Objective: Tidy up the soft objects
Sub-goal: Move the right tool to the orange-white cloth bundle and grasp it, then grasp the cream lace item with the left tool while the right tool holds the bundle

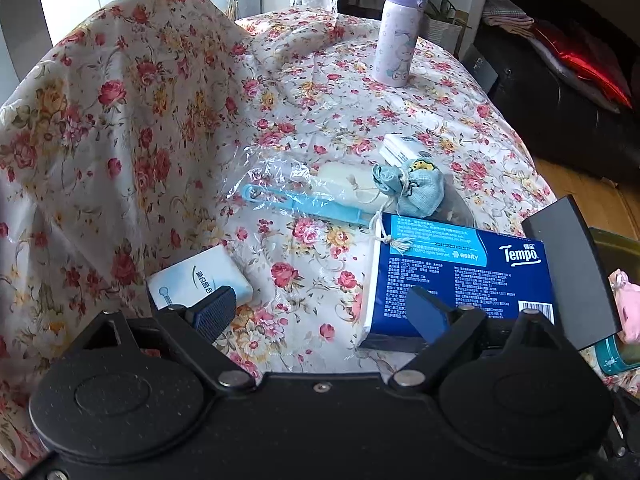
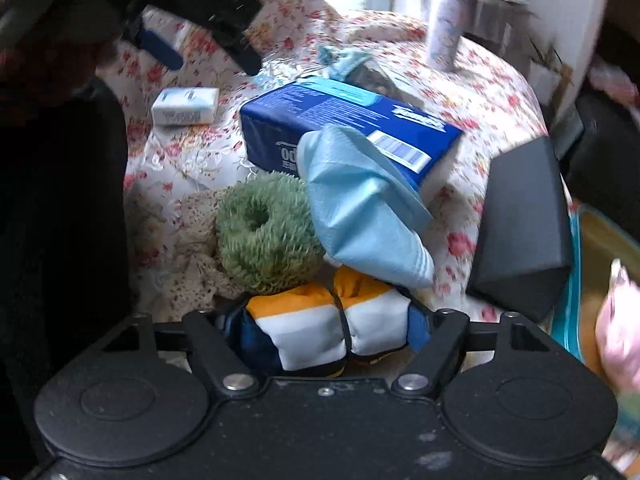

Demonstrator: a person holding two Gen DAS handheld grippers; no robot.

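Observation:
In the left wrist view my left gripper is open and empty above the floral tablecloth, between a small white tissue pack and the blue Tempo tissue pack. A light blue drawstring pouch lies beyond the Tempo pack. In the right wrist view my right gripper is shut on a rolled white, orange and blue cloth bundle. Just ahead lie a green fuzzy scrunchie, a light blue cloth and a beige lace piece. The Tempo pack sits behind them.
A lilac bottle stands at the table's far side. A blue-handled brush in clear wrap lies mid-table. A dark box sits at the right edge, beside a teal-rimmed container and something pink.

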